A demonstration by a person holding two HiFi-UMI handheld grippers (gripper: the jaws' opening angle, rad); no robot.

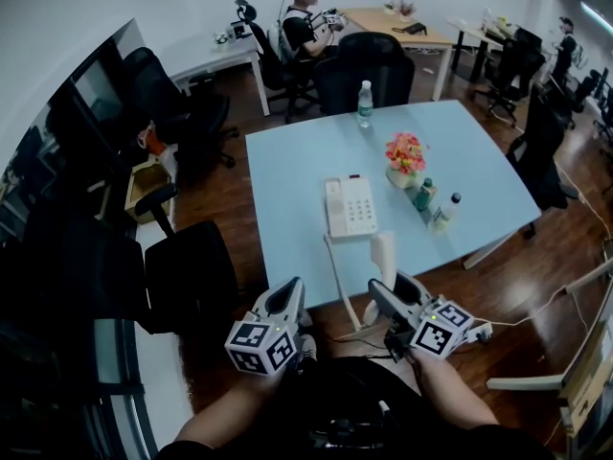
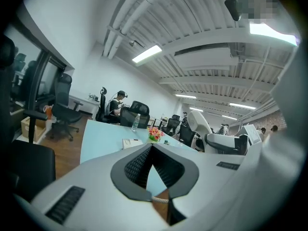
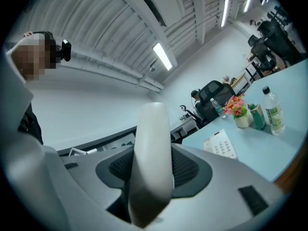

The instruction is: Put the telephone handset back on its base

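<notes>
The right claw (image 1: 391, 297) is clamped on the white handset (image 1: 383, 255), which stands upright just in front of the phone base (image 1: 351, 206). The left claw (image 2: 152, 148) looks pinched together and empty.

Bright, even office light from ceiling tube lamps (image 2: 147, 53); one panel (image 2: 269, 30) at right blows out white. Pale table (image 1: 287, 171) reads bright; wood floor (image 1: 522, 286) at right carries glare patches. Head view vignettes black at left edge. Heavy fisheye bending everywhere, straight lines bowed. Handset (image 3: 151, 162), near the lens, soft, lower end shadowed.
</notes>
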